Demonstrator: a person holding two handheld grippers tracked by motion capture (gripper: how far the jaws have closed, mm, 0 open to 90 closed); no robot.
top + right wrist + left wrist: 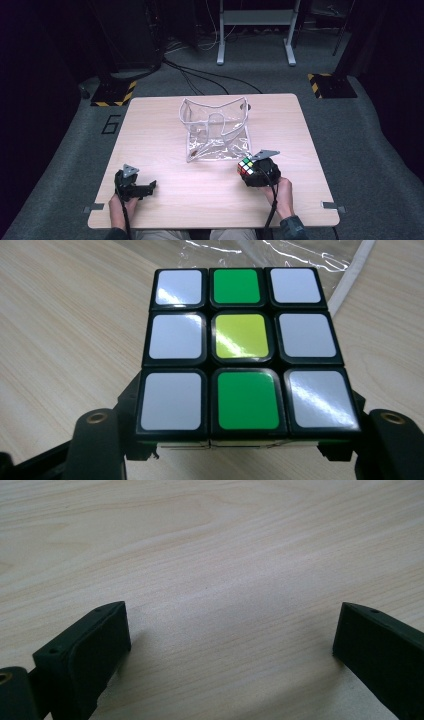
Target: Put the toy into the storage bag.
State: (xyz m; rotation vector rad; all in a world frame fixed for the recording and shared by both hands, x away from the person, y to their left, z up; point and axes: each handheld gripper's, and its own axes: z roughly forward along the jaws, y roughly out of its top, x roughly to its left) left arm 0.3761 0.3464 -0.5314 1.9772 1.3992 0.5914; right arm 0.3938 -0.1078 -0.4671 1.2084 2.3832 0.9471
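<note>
Wooden table (pixel 165 112), pale grain, taken as the landmark for all places. At the table's near-left corner, the left gripper (pixel 142 189) sits low over the wood, held by the person's left hand (pixel 122 204); in the left gripper view its jaws stand wide apart with bare tabletop between them, nothing held (the grain runs unbroken from one jaw to the other). Its grey three-cornered plate (pixel 130 169) shows on top in the high view. Toward the middle of the table, a little to the far side, lies a clear plastic pouch (pixel 216 129) with white edging, its mouth propped open and facing up, its lower part flat and crinkled on the wood. Just off the pouch's near-right corner, on the table's near-right part, is the puzzle cube (pixel 246 166); the right gripper (pixel 252 172) has it clamped, the cube sitting between the two jaws. In the right gripper view the cube (pixel 242 352) shows one face: white squares down both side columns, the middle column green, yellow, green. The jaws bracket its lower corners on either side, pads pressed to the cube's flanks. The pouch's edge (pixel 350 277) crosses the wood just beyond the cube. The person's right hand (pixel 282 195) grips the tool from the table's near edge, cable trailing back along the forearm.
</note>
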